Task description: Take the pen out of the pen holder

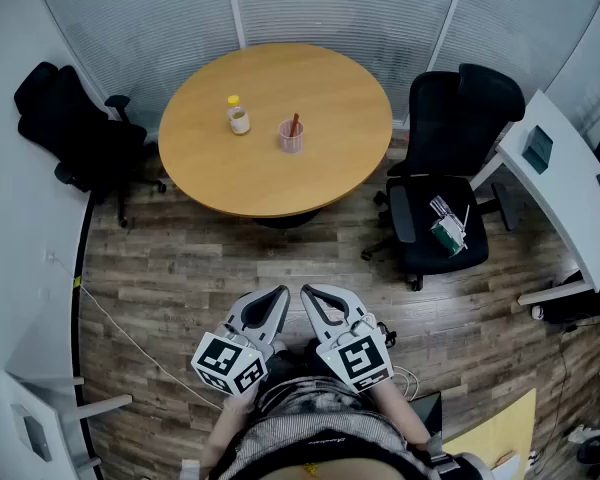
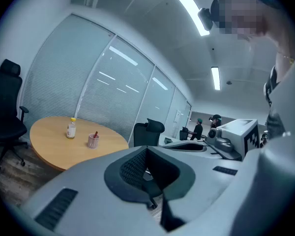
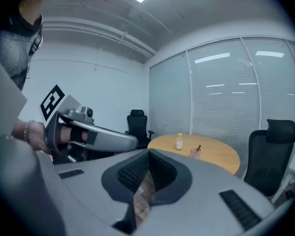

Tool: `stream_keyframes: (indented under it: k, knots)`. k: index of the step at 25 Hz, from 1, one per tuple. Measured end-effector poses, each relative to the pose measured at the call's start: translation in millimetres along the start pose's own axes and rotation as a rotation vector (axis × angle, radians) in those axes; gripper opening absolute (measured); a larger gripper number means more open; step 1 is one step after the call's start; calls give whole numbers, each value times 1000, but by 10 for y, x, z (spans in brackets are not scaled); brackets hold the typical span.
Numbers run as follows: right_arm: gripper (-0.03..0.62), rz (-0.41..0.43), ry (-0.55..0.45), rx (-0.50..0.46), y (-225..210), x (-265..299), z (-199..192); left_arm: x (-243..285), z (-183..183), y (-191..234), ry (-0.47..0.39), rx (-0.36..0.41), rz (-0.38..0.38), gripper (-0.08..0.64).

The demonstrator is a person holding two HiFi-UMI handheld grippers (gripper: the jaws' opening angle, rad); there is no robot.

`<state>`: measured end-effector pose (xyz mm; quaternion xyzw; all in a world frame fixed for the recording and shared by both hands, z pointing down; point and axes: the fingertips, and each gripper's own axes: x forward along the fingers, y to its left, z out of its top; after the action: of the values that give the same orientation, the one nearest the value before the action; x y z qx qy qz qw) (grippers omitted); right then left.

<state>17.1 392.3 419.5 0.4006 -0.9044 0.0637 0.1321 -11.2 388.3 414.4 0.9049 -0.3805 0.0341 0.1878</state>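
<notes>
Left hand-held gripper point(image 1: 279, 292) and right hand-held gripper point(image 1: 308, 292), both closed and empty, point forward side by side.

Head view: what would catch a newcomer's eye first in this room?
The round light-wood table stands in the upper middle, bearing a pink pen holder with a red pen and, to its left, a yellow-capped bottle. Below, the grey left gripper and right gripper point towards it, jaws closed.

An office meeting room — a round wooden tabletop point(image 1: 270, 158) at upper centre, black swivel chairs point(image 1: 445, 168) on either side, blind-covered glass partitions point(image 1: 350, 8) along the top, a white desk point(image 1: 560, 188) at the right edge — ceiling strip lights point(image 2: 187, 6) overhead.
</notes>
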Motion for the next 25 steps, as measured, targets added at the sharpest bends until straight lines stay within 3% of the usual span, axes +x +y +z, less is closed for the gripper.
stream_keyframes:
  k: [18,25]
  knots:
    - [23,30,-51,23,-238,-95,-24,186,-94,-111,-6,-35,38,3]
    - [23,24,-40,33,-293,92,2,183,-70,102,-7,-57,56,3]
